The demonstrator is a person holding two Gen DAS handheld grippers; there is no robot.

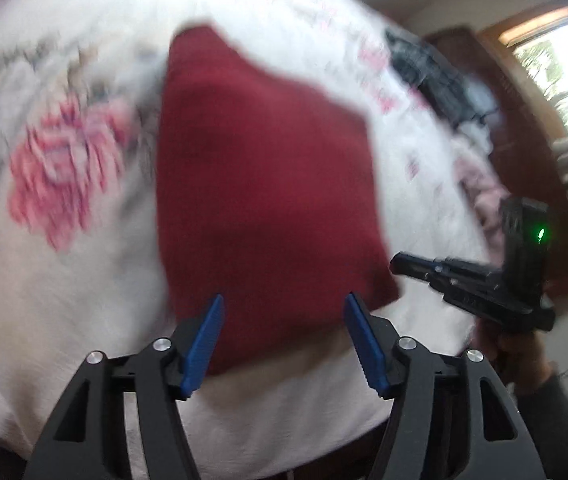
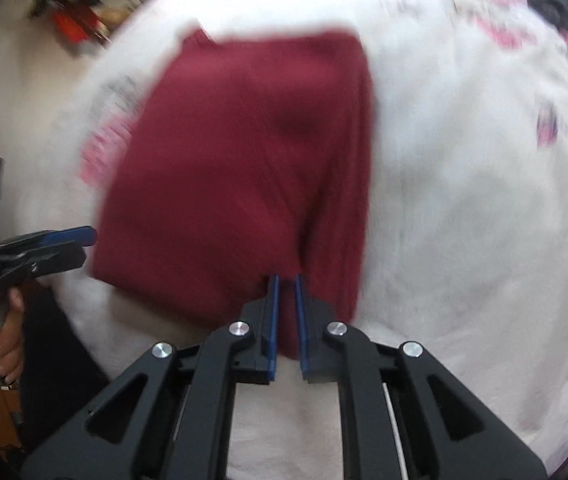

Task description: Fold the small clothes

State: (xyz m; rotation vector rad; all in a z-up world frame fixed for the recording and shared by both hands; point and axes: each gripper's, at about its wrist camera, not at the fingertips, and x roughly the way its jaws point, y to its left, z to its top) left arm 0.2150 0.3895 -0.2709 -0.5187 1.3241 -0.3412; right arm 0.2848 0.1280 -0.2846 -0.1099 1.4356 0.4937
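- The right gripper (image 2: pixel 286 320) has its blue fingers drawn close together, pinching a bunched bit of the near edge of the red garment (image 2: pixel 239 168).
- The left gripper (image 1: pixel 284 344) hangs with its fingers spread wide and nothing between them, above the same near edge.
- The cloth looks light, soft and limp, so I'd judge it will sag and crease wherever it is lifted; corners or a folded edge seem the best places to take hold.
- The garment is deep red, plain, folded into a rough rectangle, with ridges running back from the pinch.
- It lies on the white flowered bedspread (image 1: pixel 63 152), towards its near edge.
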